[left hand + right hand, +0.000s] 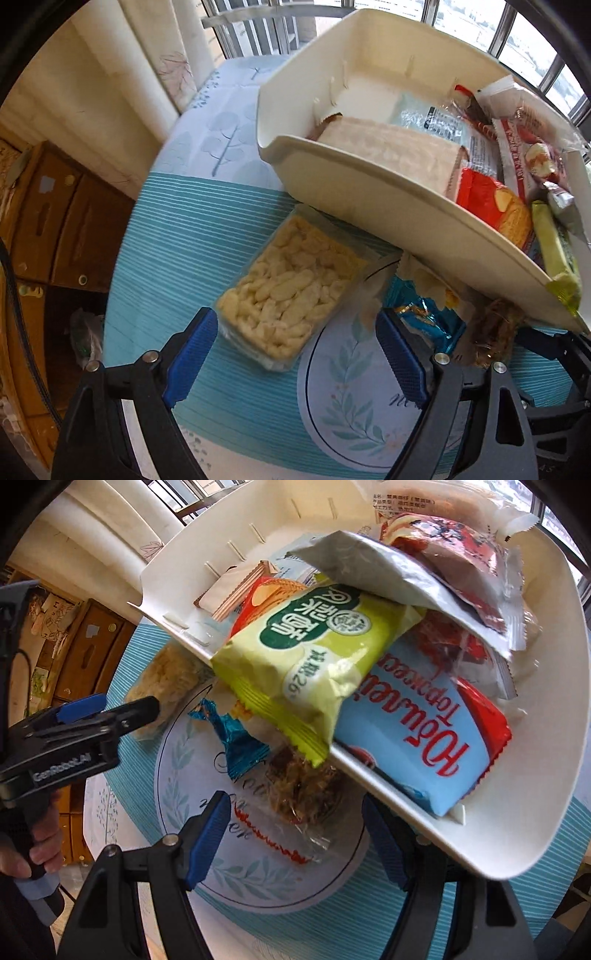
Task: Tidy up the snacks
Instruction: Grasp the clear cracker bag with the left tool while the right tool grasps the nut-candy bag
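Blue fingers of your left gripper (295, 354) stand spread and released over the puffed-snack pack (288, 291), its near end between them, though the pads do not press on it. Your right gripper (295, 834) is likewise spread, grasping nothing, above the clear-wrapped brown snack (303, 790) on the counter (155, 258). Most of the job looks done: the white bin (354, 195) already holds many packets, heaped at one end, with the green pack (314, 657) hanging over its wall. Left on the counter are the puffed snacks, a blue-wrapped candy (240, 742) and the brown snack. That overhanging green pack and the bin's wall crowd your right-hand reach, and your two grippers work near each other.
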### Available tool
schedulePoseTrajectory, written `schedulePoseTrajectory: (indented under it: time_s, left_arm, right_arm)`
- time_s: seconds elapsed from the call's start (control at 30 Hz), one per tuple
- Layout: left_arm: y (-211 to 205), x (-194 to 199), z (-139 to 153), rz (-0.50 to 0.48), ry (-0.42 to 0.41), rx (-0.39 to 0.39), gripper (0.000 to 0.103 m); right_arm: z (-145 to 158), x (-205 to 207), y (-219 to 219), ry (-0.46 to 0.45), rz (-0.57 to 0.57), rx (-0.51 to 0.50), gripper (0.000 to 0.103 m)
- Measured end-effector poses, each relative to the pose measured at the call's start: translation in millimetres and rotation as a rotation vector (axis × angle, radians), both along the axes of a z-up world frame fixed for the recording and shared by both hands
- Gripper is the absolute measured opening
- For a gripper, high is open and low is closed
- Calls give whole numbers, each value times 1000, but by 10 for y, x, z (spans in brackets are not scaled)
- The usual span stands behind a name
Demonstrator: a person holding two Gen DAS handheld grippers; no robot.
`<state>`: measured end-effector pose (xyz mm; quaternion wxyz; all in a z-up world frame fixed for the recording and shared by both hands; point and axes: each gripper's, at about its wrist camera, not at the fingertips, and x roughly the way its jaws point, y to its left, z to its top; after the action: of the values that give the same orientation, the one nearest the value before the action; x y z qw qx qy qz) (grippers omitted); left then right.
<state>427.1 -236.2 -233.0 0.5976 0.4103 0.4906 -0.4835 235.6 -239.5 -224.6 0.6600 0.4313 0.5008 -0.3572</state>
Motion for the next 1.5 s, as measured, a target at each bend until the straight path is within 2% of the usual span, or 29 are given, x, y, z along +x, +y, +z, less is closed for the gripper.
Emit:
schedulePoseTrajectory:
  time_s: [0.13,0.3,0.57,0.73,0.87,1.03,1.13,1.3,1.5]
  left_arm:
    - [-94,69,-140,10,38,-22,88]
    - [-194,145,-204,23,87,-77,88]
    - [-351,197,-407,42,117,-105,88]
    - [-335,150,-433,30,76,-142,87]
    - [-242,129,-414,30,68,-183,81]
    - [-154,81,-371,36,58,-213,71]
    - [-105,14,-358,50,59,-217,69]
    - [-6,-74,-356,54,45,-218,68]
    - [216,-160,-326,103,48,-200,68]
  right_arm:
    - [-75,22,-16,16,-3,4,75]
    - [-69,78,53,50,19,-37,75]
    - [-88,165,155,99,41,-64,76]
    - [-114,268,187,147,55,-66,75]
    - [-134,327,202,168,62,-73,73]
    - [-160,416,257,197,65,-83,65]
    - [-129,425,248,169,104,-83,45]
    - [-143,444,193,156,112,-67,44]
    - [-144,407,145,150,115,-43,42]
